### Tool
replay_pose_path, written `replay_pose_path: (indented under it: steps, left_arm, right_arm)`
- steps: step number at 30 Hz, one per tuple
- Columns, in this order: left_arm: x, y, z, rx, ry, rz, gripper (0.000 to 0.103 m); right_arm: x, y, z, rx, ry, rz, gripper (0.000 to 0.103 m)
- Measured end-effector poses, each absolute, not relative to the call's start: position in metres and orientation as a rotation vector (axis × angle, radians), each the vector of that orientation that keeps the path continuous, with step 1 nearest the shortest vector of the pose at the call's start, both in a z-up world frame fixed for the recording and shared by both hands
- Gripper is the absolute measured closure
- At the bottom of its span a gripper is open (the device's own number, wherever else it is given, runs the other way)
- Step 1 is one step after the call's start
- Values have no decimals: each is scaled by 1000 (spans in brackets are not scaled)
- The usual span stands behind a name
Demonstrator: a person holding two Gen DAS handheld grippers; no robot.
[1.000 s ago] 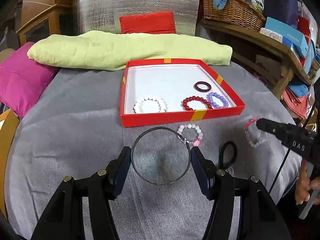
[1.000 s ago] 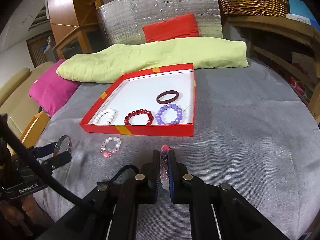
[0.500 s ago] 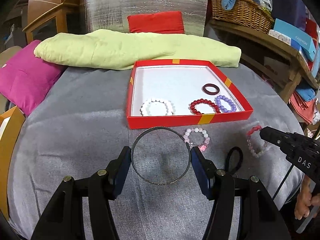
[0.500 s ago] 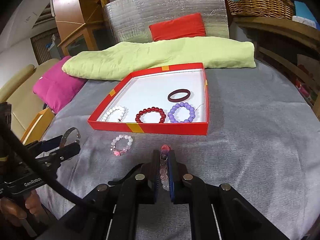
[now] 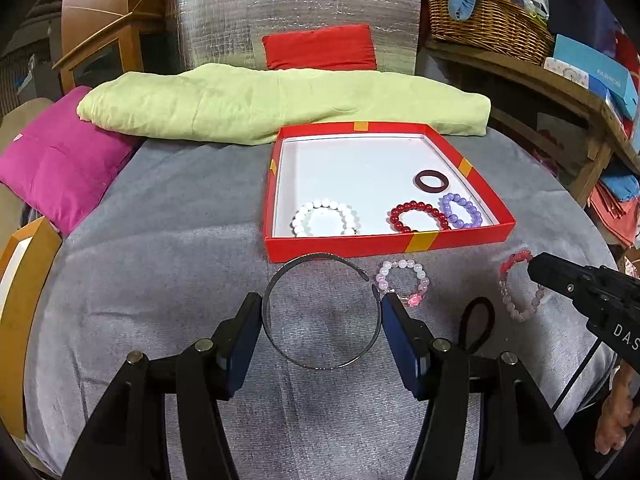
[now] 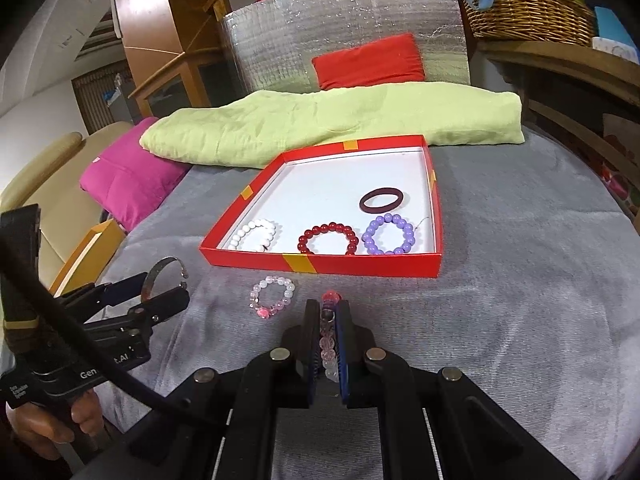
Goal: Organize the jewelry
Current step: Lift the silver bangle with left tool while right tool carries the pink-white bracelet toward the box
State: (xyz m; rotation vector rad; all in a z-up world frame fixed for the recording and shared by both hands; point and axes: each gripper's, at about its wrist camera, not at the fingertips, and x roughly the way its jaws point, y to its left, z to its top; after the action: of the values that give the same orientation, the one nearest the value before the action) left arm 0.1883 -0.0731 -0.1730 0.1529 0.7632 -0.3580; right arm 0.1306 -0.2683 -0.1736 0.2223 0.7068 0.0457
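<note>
My left gripper (image 5: 322, 312) is shut on a thin metal bangle (image 5: 320, 365), held just above the grey cloth short of the red tray (image 5: 464, 240); the bangle also shows in the right wrist view (image 6: 154, 276). My right gripper (image 6: 328, 316) is shut on a pale pink bead bracelet (image 6: 328, 340) with a red bead at its tip, seen hanging in the left wrist view (image 5: 516, 296). The tray (image 6: 360, 266) holds white (image 5: 325, 218), red (image 5: 418, 216) and purple (image 5: 461, 211) bead bracelets and a dark ring (image 5: 431, 181). A pink bead bracelet (image 5: 404, 282) lies on the cloth before the tray.
A black hair tie (image 5: 476, 328) lies on the cloth at the right. A green folded blanket (image 5: 280, 104) lies behind the tray, a magenta cushion (image 5: 60, 164) at the left. A wicker basket (image 5: 488, 20) and shelves stand at the right.
Both grippers have moved forward towards the tray with their bracelets still held. The tray and loose pink bracelet look nearer in both views.
</note>
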Motion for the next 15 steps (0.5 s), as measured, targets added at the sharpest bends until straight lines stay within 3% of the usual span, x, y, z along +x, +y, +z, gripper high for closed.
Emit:
replay_pose_path:
  steps: [15]
  left_arm:
    - [188, -68, -165, 144, 734, -350, 41]
  right_arm:
    - [131, -288, -163, 340, 684, 107, 95]
